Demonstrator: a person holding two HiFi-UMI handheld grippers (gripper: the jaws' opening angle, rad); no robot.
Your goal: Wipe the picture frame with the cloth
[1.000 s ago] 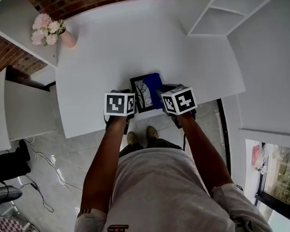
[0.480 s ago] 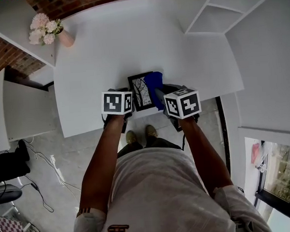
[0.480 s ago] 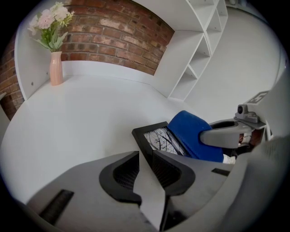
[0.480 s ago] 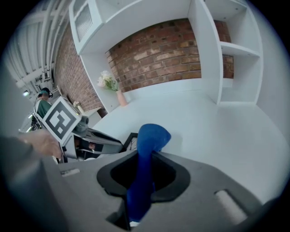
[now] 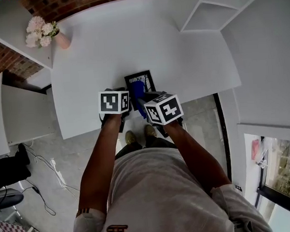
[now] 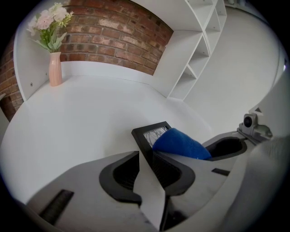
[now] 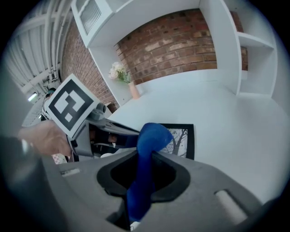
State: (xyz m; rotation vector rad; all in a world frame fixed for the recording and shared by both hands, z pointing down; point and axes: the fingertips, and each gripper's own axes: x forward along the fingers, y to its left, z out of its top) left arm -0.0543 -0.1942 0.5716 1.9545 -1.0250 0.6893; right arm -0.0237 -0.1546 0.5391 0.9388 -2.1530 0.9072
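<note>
Frame (image 5: pixel 147 79) at centre of head view, near lower edge of table (image 5: pixel 190 50). Cloth (image 5: pixel 136 90) bunched on its left half. Right gripper (image 7: pixel 146 154) jaws clamped on cloth; left gripper (image 6: pixel 146 161) jaws pinch frame's near edge. Risk: hard stroke twists frame from that thin pinch, sends it off close edge. Cloth could also slip loose. Wide bare top above; vase (image 5: pixel 63 39) upper left, shelf (image 5: pixel 202 12) upper right, both well apart.

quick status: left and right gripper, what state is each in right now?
Left gripper: closed on the edge of the picture frame.
Right gripper: closed on the blue cloth.
</note>
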